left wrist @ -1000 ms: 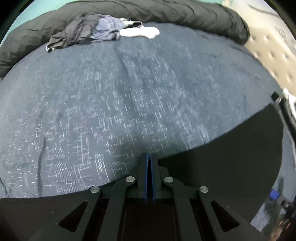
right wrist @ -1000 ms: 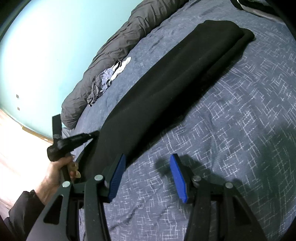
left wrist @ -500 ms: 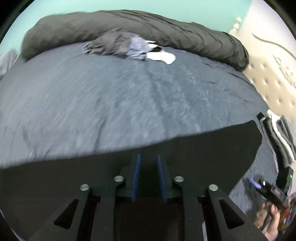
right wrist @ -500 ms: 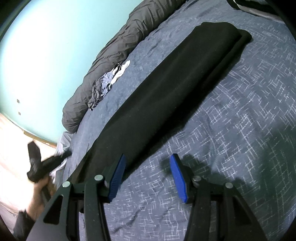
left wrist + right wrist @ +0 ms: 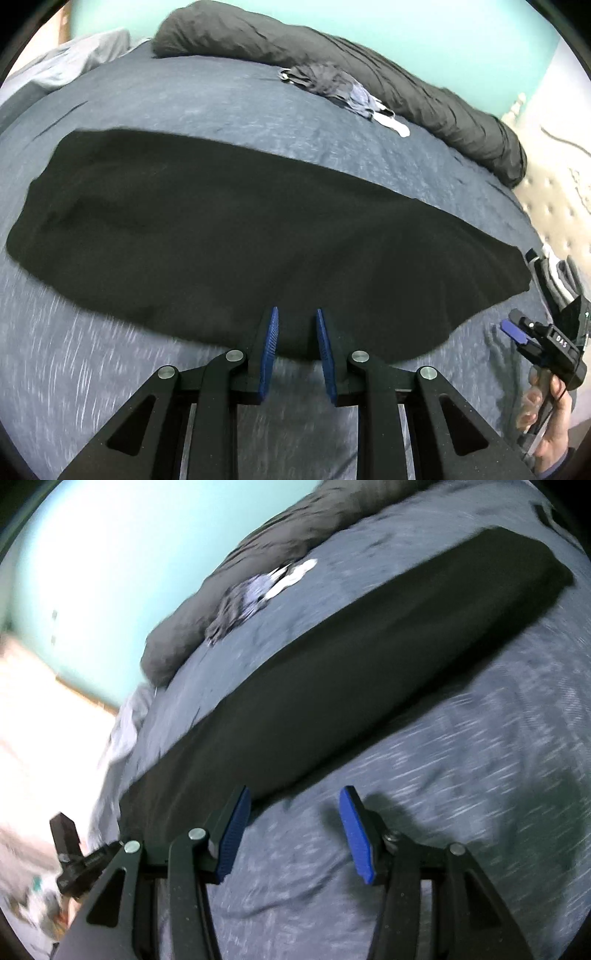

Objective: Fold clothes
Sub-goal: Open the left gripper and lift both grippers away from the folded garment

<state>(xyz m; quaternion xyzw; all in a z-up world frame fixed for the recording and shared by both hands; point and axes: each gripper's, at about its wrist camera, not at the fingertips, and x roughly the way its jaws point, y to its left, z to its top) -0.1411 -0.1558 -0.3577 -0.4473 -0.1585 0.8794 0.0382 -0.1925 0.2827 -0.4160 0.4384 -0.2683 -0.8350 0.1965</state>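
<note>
A long black garment (image 5: 236, 229) lies folded into a strip across the blue bedspread (image 5: 221, 99); the right wrist view shows the same black garment (image 5: 351, 672) running diagonally. My left gripper (image 5: 295, 325) hovers at its near edge, open with a narrow gap and nothing between the blue pads (image 5: 269, 343). My right gripper (image 5: 291, 812) is wide open over the bedspread (image 5: 461, 775), its left pad (image 5: 234, 823) close to the garment's near edge. A hand holds the right gripper's handle (image 5: 550, 350) at the left view's right edge.
A small pile of grey and white clothes (image 5: 340, 92) lies near a rolled dark grey duvet (image 5: 369, 70) along the far side. More folded clothing (image 5: 554, 273) sits by the tufted headboard (image 5: 554, 206). A teal wall (image 5: 110, 554) stands behind.
My left gripper went from shut on the black garment to open, and pulled back off it. The garment now lies flat in full view. My right gripper stayed open and shifted slightly.
</note>
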